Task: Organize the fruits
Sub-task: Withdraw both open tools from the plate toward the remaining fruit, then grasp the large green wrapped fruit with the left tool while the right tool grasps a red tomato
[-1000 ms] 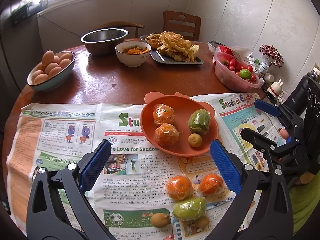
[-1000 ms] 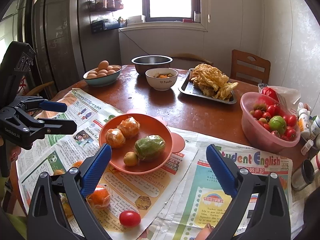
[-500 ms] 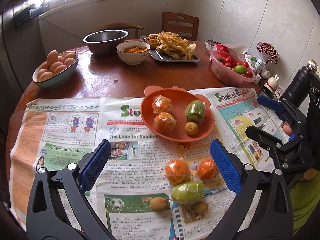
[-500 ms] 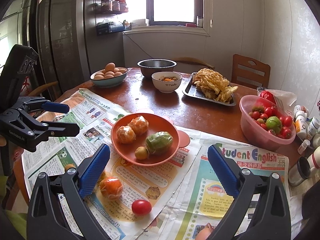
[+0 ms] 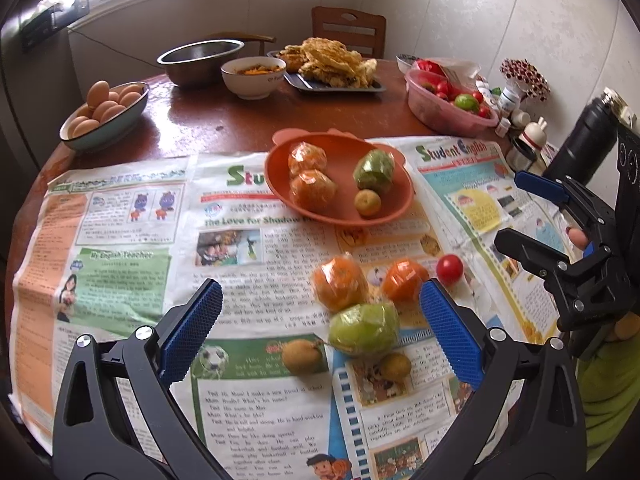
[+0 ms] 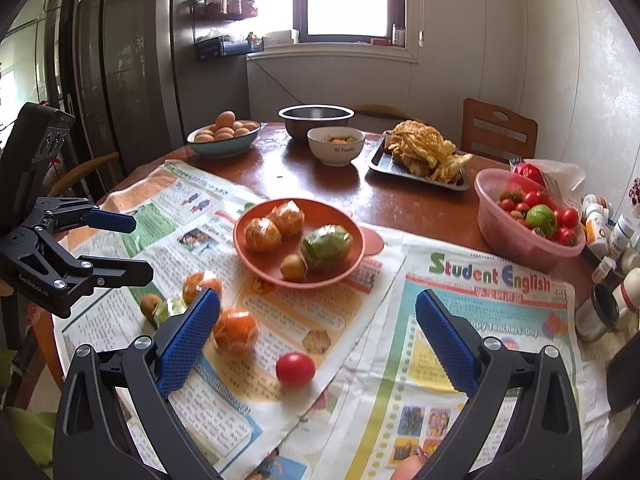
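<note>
An orange plate (image 5: 344, 152) (image 6: 352, 236) on newspaper holds two wrapped oranges, a wrapped green fruit (image 5: 374, 171) and a small yellow fruit. Loose on the paper nearer me lie two wrapped oranges (image 5: 340, 283) (image 6: 234, 332), a wrapped green fruit (image 5: 364, 330), two small brown fruits (image 5: 302, 357) and a red tomato (image 5: 449, 267) (image 6: 295, 368). My left gripper (image 5: 320, 332) is open and empty above the loose pile. My right gripper (image 6: 318, 332) is open and empty above the tomato; it also shows in the left wrist view (image 5: 532, 216).
Behind the plate stand a bowl of eggs (image 5: 106, 114), a steel bowl (image 5: 200, 58), a white bowl (image 5: 254, 76), a tray of fried food (image 5: 332, 68) and a pink bowl of tomatoes (image 5: 448, 104). Small bottles (image 6: 608, 236) crowd the right edge.
Both grippers have drawn back and up from the plate. The loose fruit pile now sits between the left fingers, and the tomato has come into the left wrist view.
</note>
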Action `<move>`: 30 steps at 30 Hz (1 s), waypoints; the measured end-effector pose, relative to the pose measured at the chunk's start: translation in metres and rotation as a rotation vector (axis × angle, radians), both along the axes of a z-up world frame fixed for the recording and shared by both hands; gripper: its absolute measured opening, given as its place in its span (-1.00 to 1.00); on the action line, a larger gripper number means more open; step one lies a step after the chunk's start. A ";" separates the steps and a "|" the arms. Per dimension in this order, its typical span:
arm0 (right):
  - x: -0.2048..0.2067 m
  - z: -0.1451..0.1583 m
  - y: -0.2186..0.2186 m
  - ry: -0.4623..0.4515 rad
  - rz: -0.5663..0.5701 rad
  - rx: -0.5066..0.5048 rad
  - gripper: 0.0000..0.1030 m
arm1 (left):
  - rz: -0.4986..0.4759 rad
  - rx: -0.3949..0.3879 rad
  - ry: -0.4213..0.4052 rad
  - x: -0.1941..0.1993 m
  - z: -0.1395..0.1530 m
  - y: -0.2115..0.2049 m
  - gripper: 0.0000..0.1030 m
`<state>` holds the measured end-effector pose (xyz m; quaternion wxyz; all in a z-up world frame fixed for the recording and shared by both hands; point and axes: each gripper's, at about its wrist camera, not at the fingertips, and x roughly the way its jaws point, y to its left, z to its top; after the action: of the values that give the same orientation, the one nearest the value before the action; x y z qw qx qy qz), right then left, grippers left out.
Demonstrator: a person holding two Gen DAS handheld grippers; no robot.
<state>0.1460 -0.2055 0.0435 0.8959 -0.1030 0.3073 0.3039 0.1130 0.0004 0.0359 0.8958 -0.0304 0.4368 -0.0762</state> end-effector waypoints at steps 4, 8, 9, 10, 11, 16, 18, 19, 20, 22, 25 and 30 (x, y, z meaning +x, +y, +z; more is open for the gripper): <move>-0.006 -0.006 -0.003 0.014 -0.006 0.001 0.91 | -0.013 0.007 0.007 -0.006 -0.006 -0.005 0.81; -0.011 -0.010 -0.004 0.023 -0.007 -0.002 0.91 | -0.026 0.008 0.011 -0.011 -0.009 -0.009 0.81; -0.012 -0.011 -0.004 0.023 -0.007 -0.003 0.91 | -0.030 0.010 0.011 -0.013 -0.011 -0.010 0.81; -0.013 -0.012 -0.004 0.025 -0.007 -0.004 0.91 | -0.031 0.011 0.013 -0.013 -0.011 -0.011 0.81; -0.014 -0.013 -0.004 0.025 -0.009 -0.004 0.91 | -0.034 0.010 0.015 -0.013 -0.012 -0.012 0.81; -0.018 -0.019 -0.004 0.045 0.001 -0.008 0.91 | -0.059 0.029 0.025 -0.017 -0.017 -0.020 0.81; -0.020 -0.023 -0.003 0.053 0.004 -0.016 0.91 | -0.067 0.020 0.031 -0.018 -0.019 -0.023 0.80; -0.020 -0.025 -0.003 0.060 0.007 -0.013 0.91 | -0.071 0.018 0.035 -0.019 -0.021 -0.025 0.79; -0.020 -0.026 -0.003 0.064 0.006 -0.012 0.91 | -0.076 0.019 0.039 -0.019 -0.023 -0.026 0.76; -0.021 -0.028 -0.003 0.065 0.004 -0.013 0.91 | -0.083 0.022 0.049 -0.019 -0.027 -0.029 0.69; -0.024 -0.029 -0.005 0.067 0.002 -0.004 0.91 | -0.092 0.023 0.055 -0.018 -0.031 -0.032 0.60; -0.022 -0.033 -0.007 0.074 -0.008 -0.006 0.91 | -0.100 0.034 0.072 -0.010 -0.037 -0.032 0.36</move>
<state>0.1237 -0.2123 0.0109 0.8849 -0.0932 0.3413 0.3030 0.1027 -0.0314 -0.0010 0.8750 0.0041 0.4711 -0.1120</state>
